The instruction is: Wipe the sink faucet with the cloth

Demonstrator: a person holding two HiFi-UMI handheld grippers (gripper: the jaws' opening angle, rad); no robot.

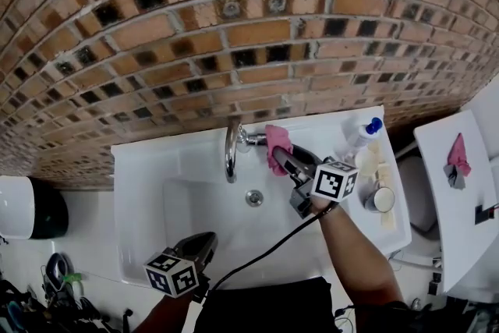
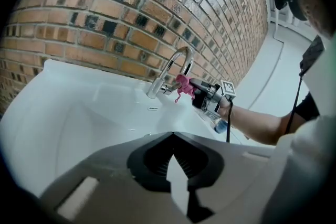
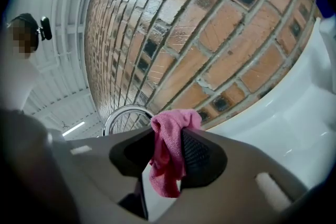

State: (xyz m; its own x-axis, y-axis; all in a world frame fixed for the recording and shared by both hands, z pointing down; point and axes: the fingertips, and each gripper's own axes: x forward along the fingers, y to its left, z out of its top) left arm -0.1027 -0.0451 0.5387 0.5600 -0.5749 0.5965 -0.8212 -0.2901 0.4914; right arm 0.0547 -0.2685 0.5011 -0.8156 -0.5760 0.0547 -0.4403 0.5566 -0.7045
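Pinching the pink cloth [image 3: 167, 162], our right tongs [image 3: 169, 139] are clenched on it approx. mid-fold: a bunch pokes out past the tips and a tail hangs below. In the head view that bunch sits against the faucet [image 1: 231, 154] on its 3 o'clock side, at the short horizontal stub by the brick wall [image 1: 234, 27]. We can't tell how firm the contact is. Our left tongs [image 2: 173, 136] are closed w/ nothing between them. They hover at about 7 o'clock of the drain [image 1: 254, 197], over the front rim of the sink [image 1: 140, 168], well apart from the work.

We judge the step in hand to be the wipe itself, w/ most of the faucet yet to cover. To do it well:
- Grip tight so the cloth can't slip out.
- Lead w/ the bunched part, not the hard tips, so nothing scrapes the metal.
- Work from the stub toward 9 o'clock, up & over the curved spout, then down to the outlet.
- Roll the wrist so the fabric wraps the tube instead of skating along one side.
- Use light, even pressure.

Mind the bottle [image 1: 360, 135] at 3 o'clock of the cloth, just beside our forearm; a wide swing could tip it. Left tongs have no job here, IMO.
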